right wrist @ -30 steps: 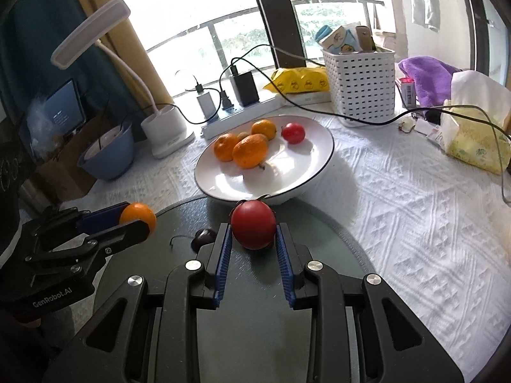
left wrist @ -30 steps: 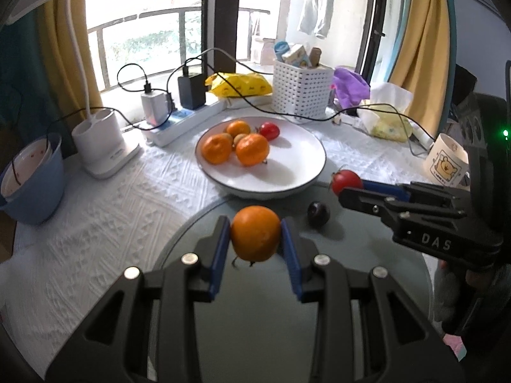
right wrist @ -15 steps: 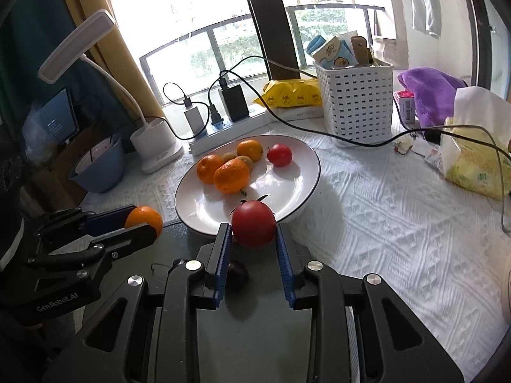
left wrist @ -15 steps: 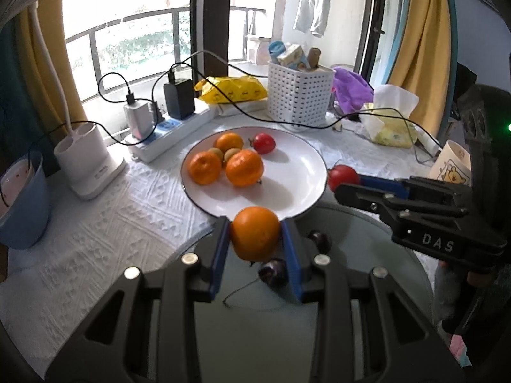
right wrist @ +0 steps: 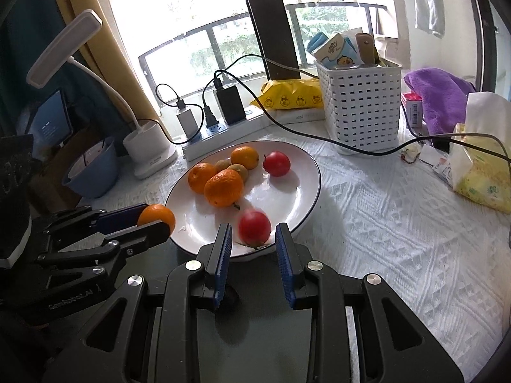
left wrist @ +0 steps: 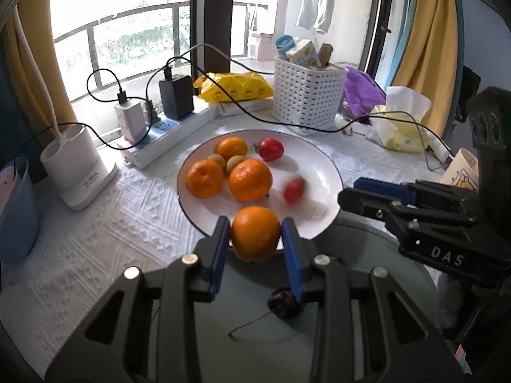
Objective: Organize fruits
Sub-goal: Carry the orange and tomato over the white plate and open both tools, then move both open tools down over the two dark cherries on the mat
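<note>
My left gripper (left wrist: 255,236) is shut on an orange (left wrist: 255,232) at the near rim of the white plate (left wrist: 322,159); it also shows in the right wrist view (right wrist: 157,218). My right gripper (right wrist: 250,239) is open over the plate's (right wrist: 300,172) near edge. A red tomato (right wrist: 254,227) lies blurred on the plate between its fingers, also blurred in the left wrist view (left wrist: 293,190). The plate holds several oranges (left wrist: 250,179), small brown fruits and another red tomato (left wrist: 270,149). A dark plum (left wrist: 284,303) lies on the grey mat below my left gripper.
A white perforated basket (left wrist: 306,95), a power strip with chargers (left wrist: 166,131), a white lamp base (left wrist: 76,166), a blue bowl (right wrist: 92,169), a yellow packet (left wrist: 236,87), a tissue pack (right wrist: 479,172) and trailing black cables surround the plate on the white cloth.
Both grippers moved forward to the plate. My right gripper opened and let go of the red tomato, which now lies on the plate. The left still holds its orange.
</note>
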`<state>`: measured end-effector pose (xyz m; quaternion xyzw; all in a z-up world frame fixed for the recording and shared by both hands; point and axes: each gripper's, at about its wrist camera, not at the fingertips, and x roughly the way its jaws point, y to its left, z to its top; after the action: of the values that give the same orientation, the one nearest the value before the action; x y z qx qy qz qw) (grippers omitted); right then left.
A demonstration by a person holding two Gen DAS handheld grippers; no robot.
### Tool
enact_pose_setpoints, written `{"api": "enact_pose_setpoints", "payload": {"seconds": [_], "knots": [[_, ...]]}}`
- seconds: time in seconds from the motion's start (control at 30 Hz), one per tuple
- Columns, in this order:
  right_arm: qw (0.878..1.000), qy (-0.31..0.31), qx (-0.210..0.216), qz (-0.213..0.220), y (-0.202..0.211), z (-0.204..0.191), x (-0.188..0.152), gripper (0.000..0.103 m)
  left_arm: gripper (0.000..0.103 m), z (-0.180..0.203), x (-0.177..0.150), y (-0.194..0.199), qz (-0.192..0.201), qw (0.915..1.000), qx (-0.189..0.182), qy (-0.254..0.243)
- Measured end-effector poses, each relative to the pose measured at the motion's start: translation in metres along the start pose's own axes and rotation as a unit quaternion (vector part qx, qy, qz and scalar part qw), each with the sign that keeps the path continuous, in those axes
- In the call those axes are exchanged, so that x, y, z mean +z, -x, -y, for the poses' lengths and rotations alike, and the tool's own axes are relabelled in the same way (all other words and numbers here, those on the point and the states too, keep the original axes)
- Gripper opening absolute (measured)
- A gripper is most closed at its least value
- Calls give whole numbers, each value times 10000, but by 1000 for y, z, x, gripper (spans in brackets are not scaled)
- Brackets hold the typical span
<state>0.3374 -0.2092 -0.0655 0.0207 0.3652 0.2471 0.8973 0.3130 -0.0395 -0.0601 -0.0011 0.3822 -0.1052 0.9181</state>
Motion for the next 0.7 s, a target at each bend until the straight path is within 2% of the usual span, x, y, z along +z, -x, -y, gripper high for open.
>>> {"api": "enact_pose_setpoints", "payload": {"seconds": [0.33, 0.43, 0.7], "knots": [[10000, -58, -60, -30, -3, 3, 0, 30, 35, -4, 4, -6, -51, 9999, 21, 105], [9999, -68, -84, -10, 0, 1, 0, 30, 45, -6, 2, -2, -15, 9999, -14, 151], [9999, -34, -132, 15, 10, -7, -5, 30, 45, -5, -1, 15, 108, 9998, -78, 172]]}}
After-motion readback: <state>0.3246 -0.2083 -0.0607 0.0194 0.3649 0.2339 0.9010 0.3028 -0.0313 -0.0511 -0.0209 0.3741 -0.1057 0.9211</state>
